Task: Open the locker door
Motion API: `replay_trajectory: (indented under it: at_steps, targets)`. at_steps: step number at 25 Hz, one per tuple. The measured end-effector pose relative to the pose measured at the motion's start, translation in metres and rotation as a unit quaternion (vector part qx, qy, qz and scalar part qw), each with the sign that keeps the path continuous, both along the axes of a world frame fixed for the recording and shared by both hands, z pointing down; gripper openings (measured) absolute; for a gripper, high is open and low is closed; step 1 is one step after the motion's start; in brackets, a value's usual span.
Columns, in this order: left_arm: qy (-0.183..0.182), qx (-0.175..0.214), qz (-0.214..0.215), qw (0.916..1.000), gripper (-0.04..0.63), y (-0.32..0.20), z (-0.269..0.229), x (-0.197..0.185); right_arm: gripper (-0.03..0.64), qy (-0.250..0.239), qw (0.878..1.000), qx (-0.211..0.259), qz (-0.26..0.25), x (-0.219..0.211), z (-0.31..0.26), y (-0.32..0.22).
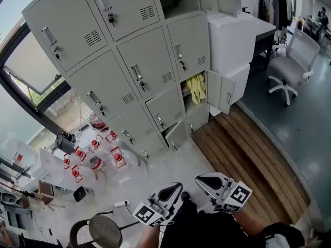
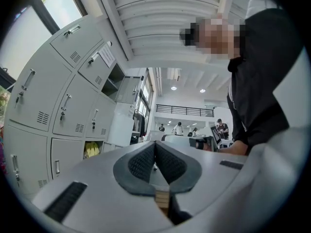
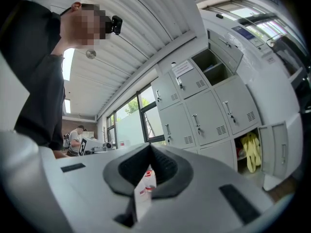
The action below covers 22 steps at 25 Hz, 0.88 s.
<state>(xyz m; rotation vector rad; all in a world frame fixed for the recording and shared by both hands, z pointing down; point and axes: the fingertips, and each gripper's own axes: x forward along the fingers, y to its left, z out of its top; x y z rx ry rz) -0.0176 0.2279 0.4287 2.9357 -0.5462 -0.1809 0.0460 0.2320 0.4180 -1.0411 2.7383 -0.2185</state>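
Head view looked steeply down on a bank of grey lockers [image 1: 134, 61] that stood beside a window [image 1: 31, 66]. Most of their doors were shut, each with a handle and a small vent. In the right column one locker door [image 1: 213, 89] hung open, and yellow gloves [image 1: 196, 88] showed in the compartment beside it. A lower door [image 1: 178, 134] near the floor [image 1: 170, 164] stood ajar. Red-capped bottles [image 1: 95, 159] sat on the floor at the left foot of the lockers. A white cabinet [image 1: 238, 40] stood against their right side, with an office chair [image 1: 292, 66] beyond it. Wooden planks [image 1: 248, 159] ran along the floor in front of the cabinet.

Both tongs sat low in that view, close to the person's dark top [image 1: 217, 231] and well apart from the lockers. The left tongs [image 1: 175, 189] and the right tongs [image 1: 206, 181] touched nothing. Left gripper view showed its pads pressed together with nothing between them, the lockers at its left edge. Right gripper view showed its pads pressed together too and holding nothing, with the open door and the gloves at its far right.
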Motion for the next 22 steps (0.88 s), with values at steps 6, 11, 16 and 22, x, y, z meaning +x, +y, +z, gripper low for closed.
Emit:
replay_trajectory:
  at_steps: [6, 11, 16, 22]
  targets:
    - [0.020, 0.017, 0.005, 0.9996, 0.011, -0.061, -0.014, -0.003, 0.009, 0.018, 1.000, 0.006, 0.013, -0.003, -0.015, -0.058]
    - [0.030, 0.024, 0.002, 0.9992, 0.011, -0.111, -0.024, -0.018, 0.009, 0.033, 0.999, 0.016, 0.011, -0.019, -0.030, -0.107]
    - [0.027, 0.030, 0.001, 0.9992, 0.011, -0.156, -0.032, -0.032, 0.009, 0.042, 0.999, 0.027, 0.010, -0.031, -0.046, -0.151]
    - [0.027, 0.025, 0.007, 0.9993, 0.011, -0.201, -0.028, -0.042, 0.009, 0.048, 0.998, 0.029, 0.011, -0.043, -0.047, -0.200]
